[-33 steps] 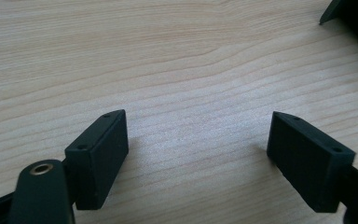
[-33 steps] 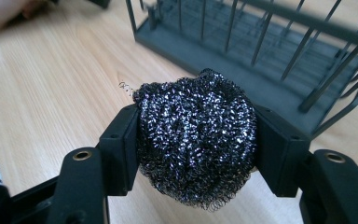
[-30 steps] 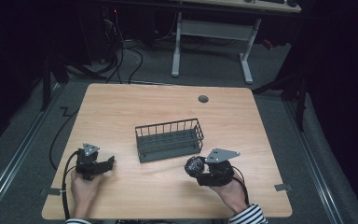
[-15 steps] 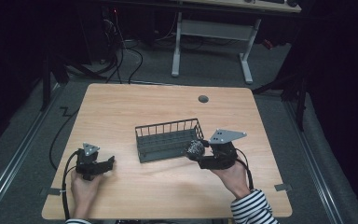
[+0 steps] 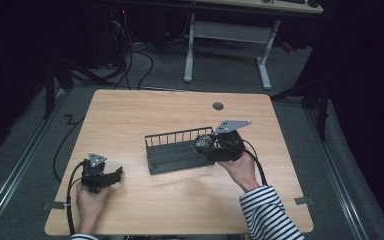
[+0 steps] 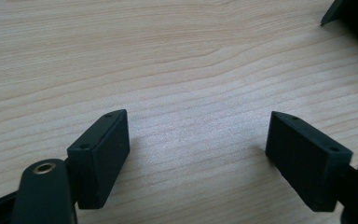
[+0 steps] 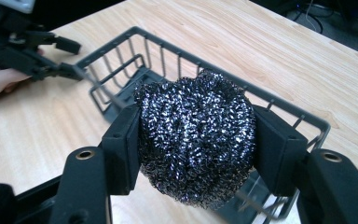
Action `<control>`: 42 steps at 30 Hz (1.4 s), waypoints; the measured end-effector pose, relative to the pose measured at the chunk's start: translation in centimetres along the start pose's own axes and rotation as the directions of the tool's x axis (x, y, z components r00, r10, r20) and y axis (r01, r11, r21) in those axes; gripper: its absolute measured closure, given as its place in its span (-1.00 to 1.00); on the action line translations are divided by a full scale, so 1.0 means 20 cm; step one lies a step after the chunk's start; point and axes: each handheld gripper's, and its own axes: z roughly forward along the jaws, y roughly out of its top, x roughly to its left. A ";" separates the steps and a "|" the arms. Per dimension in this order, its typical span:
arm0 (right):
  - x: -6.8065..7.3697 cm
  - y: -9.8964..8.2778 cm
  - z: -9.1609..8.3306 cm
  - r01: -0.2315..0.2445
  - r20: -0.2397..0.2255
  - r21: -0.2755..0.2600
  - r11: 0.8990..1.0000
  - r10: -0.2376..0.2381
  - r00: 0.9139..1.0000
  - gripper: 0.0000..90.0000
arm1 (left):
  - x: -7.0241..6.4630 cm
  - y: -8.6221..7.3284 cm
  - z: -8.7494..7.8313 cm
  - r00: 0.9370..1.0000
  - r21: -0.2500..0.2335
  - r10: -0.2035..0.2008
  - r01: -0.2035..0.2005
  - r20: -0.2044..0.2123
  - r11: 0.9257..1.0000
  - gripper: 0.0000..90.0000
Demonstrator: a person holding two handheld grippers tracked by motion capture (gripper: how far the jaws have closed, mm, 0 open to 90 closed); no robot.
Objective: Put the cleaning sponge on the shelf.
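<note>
My right gripper [image 5: 206,145] is shut on a ball of steel wool [image 5: 202,143], a dark, glinting scourer. In the right gripper view the scourer [image 7: 196,126] bulges between the two pads [image 7: 123,144], and the jaws have just been closing further on it. It hangs over the right end of a dark wire basket [image 5: 172,136] in the middle of the table; the basket's rim [image 7: 121,49] runs right behind it. My left gripper [image 5: 116,174] rests on the table at the front left. It is open [image 6: 198,151] over bare wood.
The wooden table [image 5: 130,115] has a round cable hole [image 5: 218,106] near its far edge. White legs of another table [image 5: 190,55] and cables on the floor lie beyond. The left gripper [image 7: 30,44] and its hand appear past the basket in the right gripper view.
My right gripper has lifted the steel wool from the front right of the table and carried it up and left to the basket's right end. The left gripper has stayed put.
</note>
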 end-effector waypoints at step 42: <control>-0.12 0.02 0.29 -0.056 0.060 0.095 0.994 0.050 0.997 -0.34 | 0.00 0.00 0.00 1.000 0.000 0.000 0.000 0.000 1.000 -0.51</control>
